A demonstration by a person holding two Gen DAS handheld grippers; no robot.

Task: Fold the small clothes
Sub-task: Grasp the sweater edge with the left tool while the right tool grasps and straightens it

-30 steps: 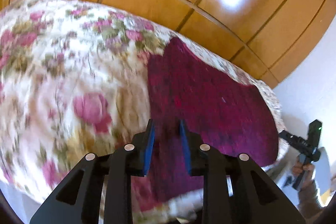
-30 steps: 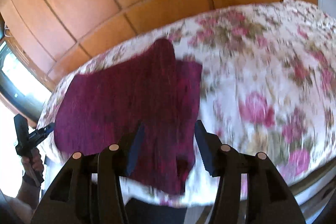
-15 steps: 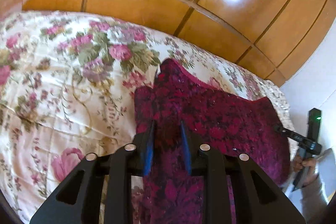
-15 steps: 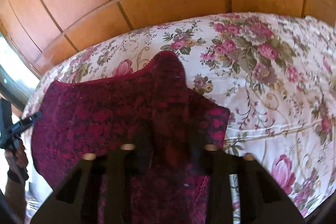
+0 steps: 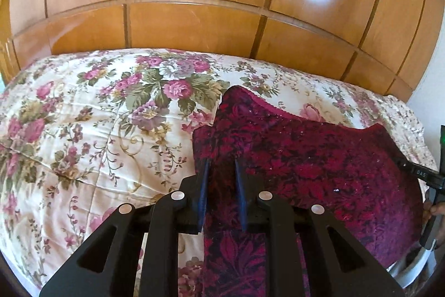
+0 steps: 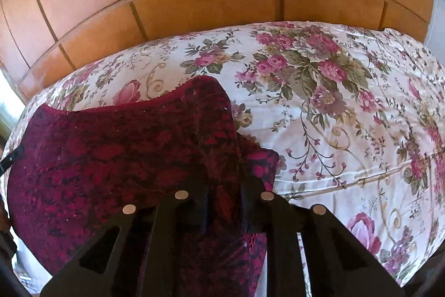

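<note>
Floral bedspread (image 5: 83,130), one crimson garment (image 5: 319,157)

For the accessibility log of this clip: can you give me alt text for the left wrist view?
The left hand-held gripper is closing on the near edge of a dark red patterned garment spread on a floral bedspread. A wooden panelled headboard stands behind, and the other hand-held gripper reaches the garment's right edge.

One crimson garment (image 5: 300,157), one floral bedspread (image 5: 91,124), two hand-held grippers (image 5: 221,166).
</note>
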